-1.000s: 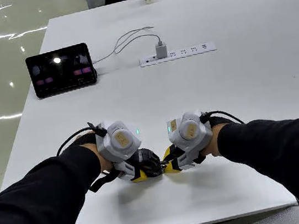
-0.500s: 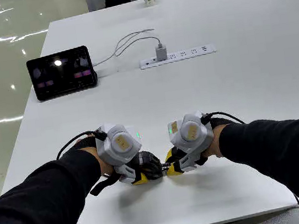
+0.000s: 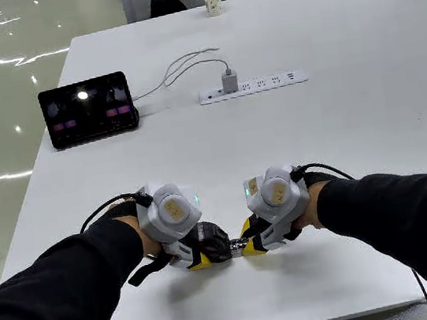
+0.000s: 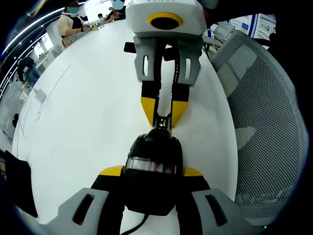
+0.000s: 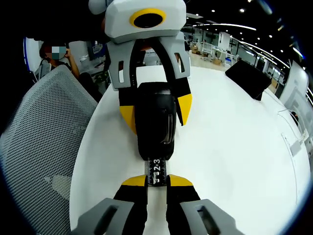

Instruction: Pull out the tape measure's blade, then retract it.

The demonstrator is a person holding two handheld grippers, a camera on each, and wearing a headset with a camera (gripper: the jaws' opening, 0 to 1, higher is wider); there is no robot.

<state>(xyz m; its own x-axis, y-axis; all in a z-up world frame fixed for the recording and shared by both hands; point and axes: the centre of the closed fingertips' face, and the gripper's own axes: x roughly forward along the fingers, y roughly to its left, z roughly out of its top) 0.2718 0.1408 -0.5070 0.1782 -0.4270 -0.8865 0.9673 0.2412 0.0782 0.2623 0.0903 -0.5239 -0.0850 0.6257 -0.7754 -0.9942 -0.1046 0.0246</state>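
The black tape measure (image 3: 211, 242) sits near the front edge of the white table (image 3: 352, 124), held in my left gripper (image 3: 202, 251). In the left gripper view its case (image 4: 152, 169) fills the gap between the yellow-tipped jaws, which are shut on it. My right gripper (image 3: 251, 244) faces it from the right. It is shut on the blade (image 5: 156, 172), where the numbers 2 and 3 show just outside the case (image 5: 155, 120). Only a short length of blade (image 3: 238, 243) spans the two grippers.
A dark tablet (image 3: 88, 108) stands at the far left. A white power strip (image 3: 251, 85) with a charger and cable lies mid-table, and a paper cup (image 3: 213, 1) stands at the far edge. A grey mesh chair (image 4: 264, 122) is beside the table's near edge.
The two grippers have drawn slightly apart, and a short piece of blade now shows between them. The head camera has tilted a little.
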